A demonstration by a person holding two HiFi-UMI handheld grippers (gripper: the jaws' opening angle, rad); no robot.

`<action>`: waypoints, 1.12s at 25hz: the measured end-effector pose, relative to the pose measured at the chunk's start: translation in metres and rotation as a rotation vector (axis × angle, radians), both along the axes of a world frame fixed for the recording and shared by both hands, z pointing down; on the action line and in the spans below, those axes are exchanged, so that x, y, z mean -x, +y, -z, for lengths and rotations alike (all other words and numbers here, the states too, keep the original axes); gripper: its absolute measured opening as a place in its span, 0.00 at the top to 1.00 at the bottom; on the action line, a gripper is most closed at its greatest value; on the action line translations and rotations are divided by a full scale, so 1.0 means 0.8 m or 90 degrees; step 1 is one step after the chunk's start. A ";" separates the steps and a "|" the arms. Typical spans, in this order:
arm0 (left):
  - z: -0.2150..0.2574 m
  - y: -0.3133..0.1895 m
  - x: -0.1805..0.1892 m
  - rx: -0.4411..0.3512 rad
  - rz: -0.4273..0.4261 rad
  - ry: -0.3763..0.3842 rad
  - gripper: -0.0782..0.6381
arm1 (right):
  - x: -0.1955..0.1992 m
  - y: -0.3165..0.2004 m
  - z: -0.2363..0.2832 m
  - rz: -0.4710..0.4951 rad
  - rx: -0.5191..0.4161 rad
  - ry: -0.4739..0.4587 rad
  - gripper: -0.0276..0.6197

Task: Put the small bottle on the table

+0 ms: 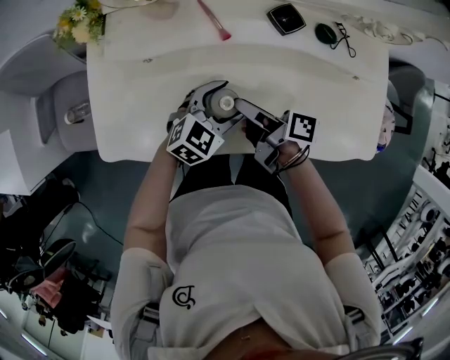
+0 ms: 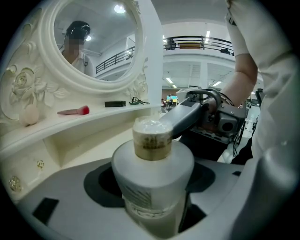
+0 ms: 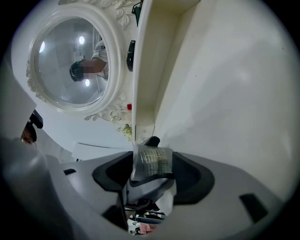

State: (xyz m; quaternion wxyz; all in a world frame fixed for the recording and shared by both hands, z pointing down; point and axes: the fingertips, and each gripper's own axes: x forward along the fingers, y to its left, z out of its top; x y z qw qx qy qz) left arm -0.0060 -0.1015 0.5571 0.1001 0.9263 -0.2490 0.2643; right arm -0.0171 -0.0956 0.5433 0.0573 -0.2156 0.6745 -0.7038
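Observation:
A small white bottle (image 2: pixel 152 176) with a clear, gold-banded cap (image 2: pixel 151 138) stands upright between the jaws of my left gripper (image 2: pixel 152 192), which is shut on its body. In the head view the bottle (image 1: pixel 226 104) is over the near edge of the white dressing table (image 1: pixel 316 84), with my left gripper (image 1: pixel 213 100) on its left. From the right, my right gripper (image 1: pixel 239 107) reaches in and its fingers (image 2: pixel 187 117) press on the cap. The right gripper view shows the cap (image 3: pixel 152 160) filling the gap between the pads of that gripper (image 3: pixel 152 172).
At the back of the table lie a red brush (image 1: pixel 213 20), a black compact (image 1: pixel 286 18) and an eyelash curler (image 1: pixel 330 34). Flowers (image 1: pixel 79 21) stand at the back left. An ornate round mirror (image 2: pixel 93 42) rises behind a raised shelf holding an egg-shaped sponge (image 2: pixel 30 114).

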 end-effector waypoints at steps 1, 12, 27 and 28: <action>0.000 -0.001 0.001 -0.001 0.000 0.001 0.40 | 0.001 -0.001 0.000 0.002 0.000 0.000 0.55; -0.004 0.005 0.000 -0.014 -0.045 -0.006 0.40 | 0.005 0.007 -0.006 0.009 0.012 -0.001 0.53; 0.042 0.004 0.015 -0.035 0.030 0.024 0.32 | -0.005 -0.002 0.038 -0.032 -0.078 0.018 0.62; 0.056 0.003 0.019 -0.056 0.040 0.034 0.32 | -0.009 -0.004 0.047 -0.039 -0.094 0.024 0.66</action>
